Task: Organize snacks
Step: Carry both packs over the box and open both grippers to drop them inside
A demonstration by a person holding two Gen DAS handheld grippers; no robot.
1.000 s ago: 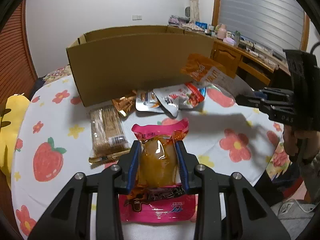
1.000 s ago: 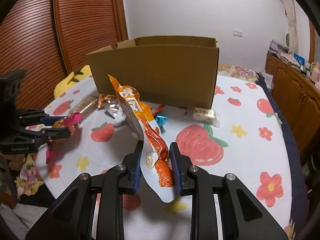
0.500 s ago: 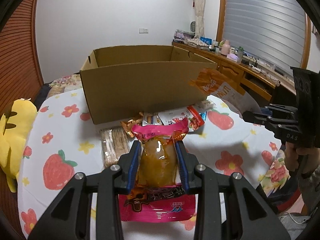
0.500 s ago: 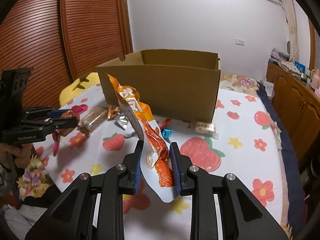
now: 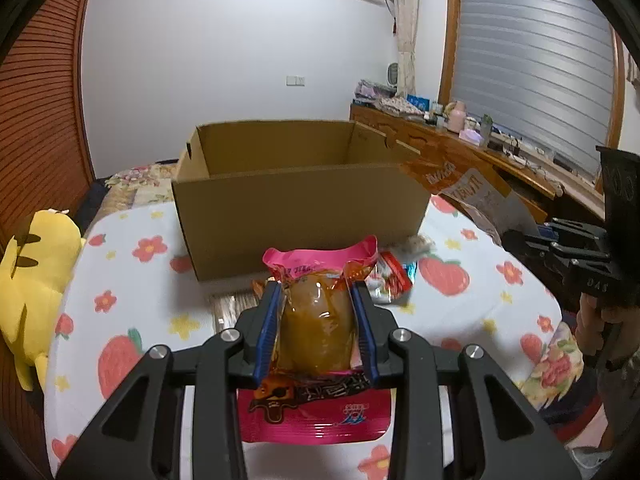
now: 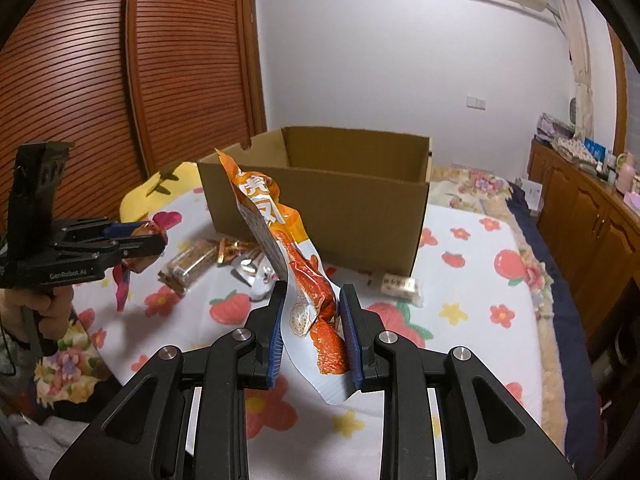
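Both tongs have risen, so the cardboard box [image 5: 300, 200] now shows its open inside. Left tongs [image 5: 318, 320] clamp the pink pouch [image 5: 318, 320]; right tongs [image 6: 312, 320] clamp the orange packet [image 6: 288, 240]. Transport step; next, carry each over the rim and release.

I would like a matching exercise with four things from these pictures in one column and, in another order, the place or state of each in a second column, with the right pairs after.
Things:
1. pink packet
2. orange packet
3. cardboard box
4. small white packet

Places or states:
A. open at the top, standing on the table
B. held in the right tool
C. lying on the cloth beside the box
D. held in the left tool

Pairs: 1-D, 2-B, 3-A, 4-C
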